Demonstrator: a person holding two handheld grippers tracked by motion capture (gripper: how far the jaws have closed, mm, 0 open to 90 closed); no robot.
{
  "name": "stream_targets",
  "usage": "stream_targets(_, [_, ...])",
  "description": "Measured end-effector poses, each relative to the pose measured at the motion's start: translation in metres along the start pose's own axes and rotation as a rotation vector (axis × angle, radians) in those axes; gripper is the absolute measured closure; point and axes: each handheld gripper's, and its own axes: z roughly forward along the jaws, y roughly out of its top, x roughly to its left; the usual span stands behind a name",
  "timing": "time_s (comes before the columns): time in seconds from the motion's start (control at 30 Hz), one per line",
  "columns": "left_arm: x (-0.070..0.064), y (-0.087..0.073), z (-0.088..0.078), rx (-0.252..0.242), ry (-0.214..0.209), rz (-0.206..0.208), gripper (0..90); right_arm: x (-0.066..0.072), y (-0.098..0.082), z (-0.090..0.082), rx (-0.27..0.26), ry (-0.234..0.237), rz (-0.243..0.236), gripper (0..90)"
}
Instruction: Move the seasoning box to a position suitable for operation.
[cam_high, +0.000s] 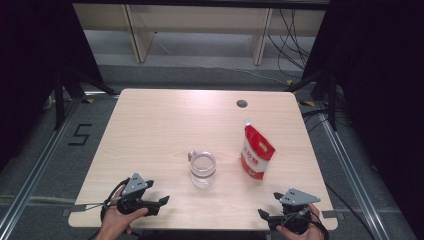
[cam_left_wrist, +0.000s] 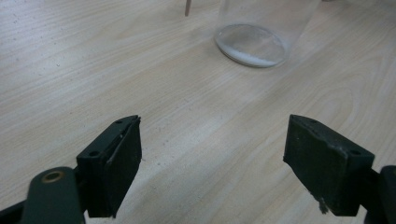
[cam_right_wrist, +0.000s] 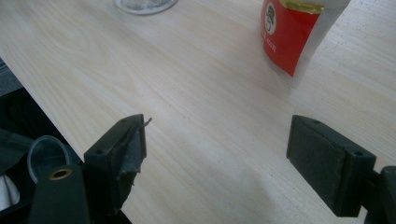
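A clear glass jar (cam_high: 202, 169) stands near the middle of the wooden table (cam_high: 165, 125), its lid hanging off the rim at the back left. The left gripper view shows the jar (cam_left_wrist: 259, 32) with a thin layer of white powder at its bottom. A red and white pouch (cam_high: 256, 151) stands upright to the jar's right, and its lower part (cam_right_wrist: 292, 32) shows in the right gripper view. My left gripper (cam_high: 162, 202) rests at the front left edge, open, nothing between its jaws. My right gripper (cam_high: 264, 215) sits at the front right edge, open and empty too.
A round cable hole (cam_high: 242, 103) sits near the table's far edge. Beyond the table stand wooden shelf legs (cam_high: 140, 35) and loose cables (cam_high: 295, 45) on the floor. Metal rails (cam_high: 350, 170) run along both sides of the table.
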Motion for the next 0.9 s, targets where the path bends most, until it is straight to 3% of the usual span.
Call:
stream_targets(0.1, [-0.001,0.000,0.003,-0.025,-0.004,-0.037,18.8,-0.001,0.000,-0.001,-0.003,-0.015,-0.009,20.7])
stream_targets(0.13, [-0.001,0.000,0.002,-0.030,-0.006,-0.037,18.8,0.001,0.000,-0.001,0.007,-0.005,0.021,20.6])
stream_targets(0.2, [0.001,0.001,0.002,-0.034,-0.004,-0.020,18.8,0.001,0.000,-0.001,-0.004,-0.002,0.020,20.5])
stream_targets(0.23, [0.003,0.002,0.001,-0.008,0.004,0.008,18.8,-0.001,0.000,0.000,-0.007,0.000,-0.002,20.5])
stream_targets(0.27, [0.001,0.002,0.004,-0.036,0.005,-0.015,19.0,-0.001,0.000,0.001,-0.010,0.006,-0.008,20.4])
stream_targets(0.3, [0.002,0.002,0.004,-0.032,0.006,-0.023,19.2,-0.001,0.000,0.000,-0.007,-0.003,-0.001,20.4])
stream_targets(0.33, [0.001,0.003,0.004,-0.019,0.021,-0.026,19.3,-0.001,0.000,0.000,-0.007,-0.003,0.001,20.4])
stream_targets(0.4, [0.003,0.004,0.006,-0.036,0.010,-0.017,19.7,-0.001,0.001,0.001,-0.015,0.015,-0.011,20.4])
stream_targets(0.43, [0.007,0.004,0.005,-0.014,0.014,0.026,19.7,0.002,0.000,-0.001,-0.011,0.005,0.033,20.4])
stream_targets(0.47, [0.005,0.004,0.006,-0.013,0.014,0.010,19.7,-0.001,0.000,0.000,-0.024,-0.001,-0.001,20.5])
stream_targets(0.5, [0.004,0.004,0.007,-0.018,0.010,-0.027,19.7,-0.001,0.000,0.000,-0.022,0.000,0.000,20.5])
stream_targets(0.63, [0.006,0.007,0.010,-0.027,0.011,0.000,20.3,-0.003,0.000,-0.001,-0.033,0.000,0.004,20.5])
stream_targets(0.83, [0.007,0.010,0.012,-0.038,0.017,-0.023,21.2,-0.005,0.000,-0.001,-0.044,0.000,0.006,20.5])
stream_targets(0.87, [0.010,0.011,0.011,-0.027,0.013,0.005,21.3,-0.002,0.000,-0.002,-0.034,0.002,0.044,20.6])
stream_targets(0.9, [0.011,0.012,0.011,-0.019,0.011,0.007,21.3,-0.004,0.000,-0.002,-0.042,-0.007,0.014,20.7])
